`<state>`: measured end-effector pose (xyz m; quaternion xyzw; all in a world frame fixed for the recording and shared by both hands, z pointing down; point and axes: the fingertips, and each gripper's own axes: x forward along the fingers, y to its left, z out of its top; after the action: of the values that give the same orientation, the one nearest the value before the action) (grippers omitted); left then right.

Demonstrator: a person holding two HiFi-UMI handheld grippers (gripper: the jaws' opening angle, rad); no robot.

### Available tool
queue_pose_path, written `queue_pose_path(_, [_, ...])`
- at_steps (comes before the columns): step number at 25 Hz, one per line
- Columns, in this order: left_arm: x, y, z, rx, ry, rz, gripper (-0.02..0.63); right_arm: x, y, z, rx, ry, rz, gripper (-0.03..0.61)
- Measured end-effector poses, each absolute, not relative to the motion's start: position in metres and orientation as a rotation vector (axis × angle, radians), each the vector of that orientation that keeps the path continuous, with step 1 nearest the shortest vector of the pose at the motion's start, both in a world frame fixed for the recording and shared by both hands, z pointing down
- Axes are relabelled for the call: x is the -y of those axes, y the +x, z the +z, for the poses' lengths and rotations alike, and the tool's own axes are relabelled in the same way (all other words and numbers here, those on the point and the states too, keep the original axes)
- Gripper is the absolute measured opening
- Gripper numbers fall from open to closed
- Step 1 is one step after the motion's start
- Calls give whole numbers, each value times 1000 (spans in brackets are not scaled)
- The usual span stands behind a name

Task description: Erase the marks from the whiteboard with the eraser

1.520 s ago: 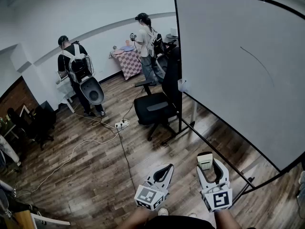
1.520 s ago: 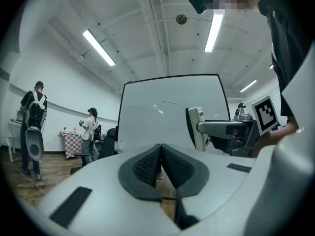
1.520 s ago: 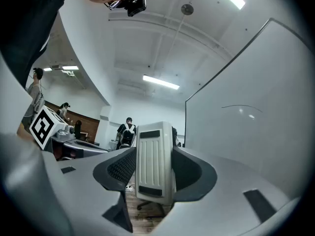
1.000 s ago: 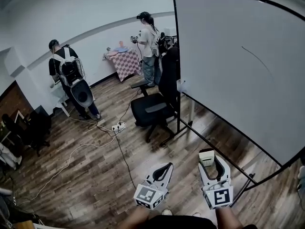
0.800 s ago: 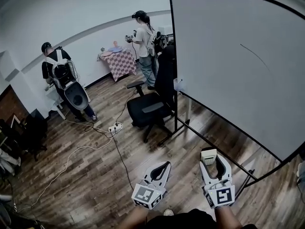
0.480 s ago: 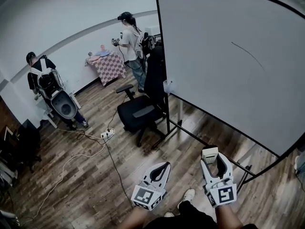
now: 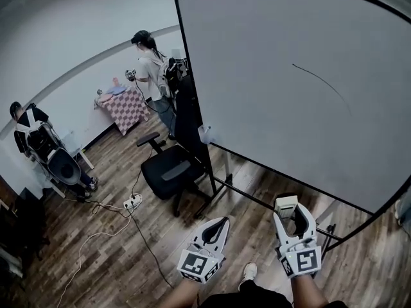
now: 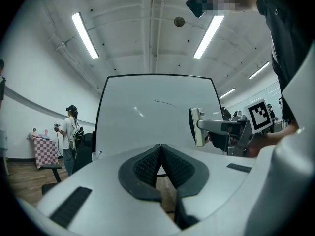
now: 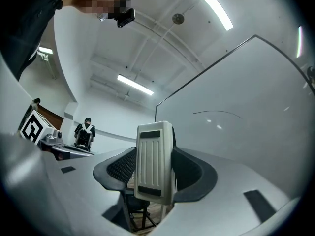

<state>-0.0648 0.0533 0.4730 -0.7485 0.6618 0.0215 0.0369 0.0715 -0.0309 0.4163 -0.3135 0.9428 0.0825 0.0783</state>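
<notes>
A person faces a large whiteboard (image 7: 270,108) on a rolling stand, holding a gripper in each hand, low in front of the body. Over the last second and a half the whiteboard has grown in the head view and slid across to fill most of it. This suggests the person has stepped closer and turned toward it. Both grippers have stayed below the whiteboard's bottom edge, and neither touches it.

The right gripper (image 7: 290,212) has its jaws clamped on the eraser (image 7: 286,205), a pale rectangular block standing upright between them. Its ribbed back faces that gripper's camera, and the grip looks unchanged. The left gripper (image 7: 218,226), to the left of the right one, has its jaws pressed together with nothing between them.

One mark (image 7: 324,85) is visible, a thin dark curved line high on the whiteboard's right half, well above the eraser. It is untouched.

The approach seems nearly finished, but wiping has not begun. The next move likely calls for lifting the right gripper up to the line and pressing the eraser's wiping face flat against the whiteboard.

An office chair (image 7: 168,172) stands just left of the whiteboard's frame. Two other people are farther left of it.
</notes>
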Motion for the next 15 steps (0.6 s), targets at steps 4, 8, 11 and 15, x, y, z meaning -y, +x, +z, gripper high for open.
queue_pose_path(4, [-10,-67,464,-1991,-2323,63,18,73,68,407,-2807,-979,263,255])
queue_pose_path(8, [35,-69,458,-1963,-2339,57,18,115,68,401,-2789,-1014,279,255])
queue_pose_path(11, [68,-68,456,-1943,-2358,68,18,146,73,396,-2758,-1054,299,255])
queue_pose_path(15, [104,-58,448,-1895,-2384,76,18,178,87,386,-2720,-1108,305,255])
